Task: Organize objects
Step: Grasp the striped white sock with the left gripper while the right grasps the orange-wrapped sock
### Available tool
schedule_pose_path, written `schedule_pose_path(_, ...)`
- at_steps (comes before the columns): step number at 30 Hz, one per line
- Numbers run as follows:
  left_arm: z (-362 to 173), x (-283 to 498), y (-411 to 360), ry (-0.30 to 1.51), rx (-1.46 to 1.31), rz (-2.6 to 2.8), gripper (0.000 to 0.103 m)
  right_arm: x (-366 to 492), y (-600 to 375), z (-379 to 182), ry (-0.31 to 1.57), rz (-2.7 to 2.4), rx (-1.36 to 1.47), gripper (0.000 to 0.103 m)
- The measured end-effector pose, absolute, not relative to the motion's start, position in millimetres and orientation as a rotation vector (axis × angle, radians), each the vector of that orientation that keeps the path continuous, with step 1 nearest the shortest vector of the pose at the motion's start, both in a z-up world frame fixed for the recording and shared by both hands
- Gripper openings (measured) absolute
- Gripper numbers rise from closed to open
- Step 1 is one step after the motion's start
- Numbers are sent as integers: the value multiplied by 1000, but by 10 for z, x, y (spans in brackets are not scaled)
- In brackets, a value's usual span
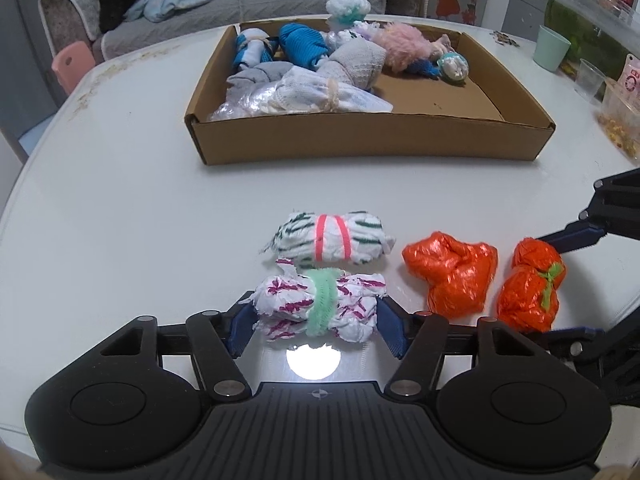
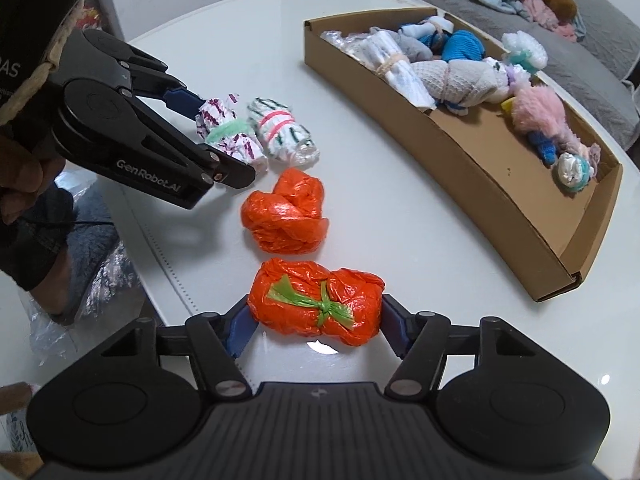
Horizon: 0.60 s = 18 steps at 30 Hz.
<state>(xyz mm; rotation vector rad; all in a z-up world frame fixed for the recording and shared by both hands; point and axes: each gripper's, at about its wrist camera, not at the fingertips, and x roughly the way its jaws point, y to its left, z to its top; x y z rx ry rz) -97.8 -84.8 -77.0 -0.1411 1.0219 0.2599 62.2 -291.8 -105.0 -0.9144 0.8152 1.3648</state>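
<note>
Left wrist view: my left fingers (image 1: 316, 320) clamp the white-and-magenta bundle (image 1: 320, 304) on the tabletop (image 1: 140, 220). Right wrist view: my right fingers (image 2: 316, 320) pinch the green-tied orange bundle (image 2: 316, 304), near the cardboard box (image 2: 500, 200).

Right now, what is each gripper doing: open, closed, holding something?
Left gripper: closed on the white and magenta bundle with the green tie.
Right gripper: closed on the orange bag bundle with the green tie.

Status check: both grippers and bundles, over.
Left gripper clamps pink-striped bundle. Right gripper clamps green-tied orange bundle. Cardboard box path clear.
</note>
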Motion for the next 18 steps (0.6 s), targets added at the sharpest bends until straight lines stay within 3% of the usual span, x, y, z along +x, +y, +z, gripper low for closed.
schedule_pose_path(8, -429, -1094, -819, 1046, -110, 254, 68, 709, -3005, -933, 815, 1358, -876, 60)
schedule_pose_path(18, 356, -684, -699, 887, -58, 162, 66, 1215, -3162, -428, 736, 1266, -608, 60)
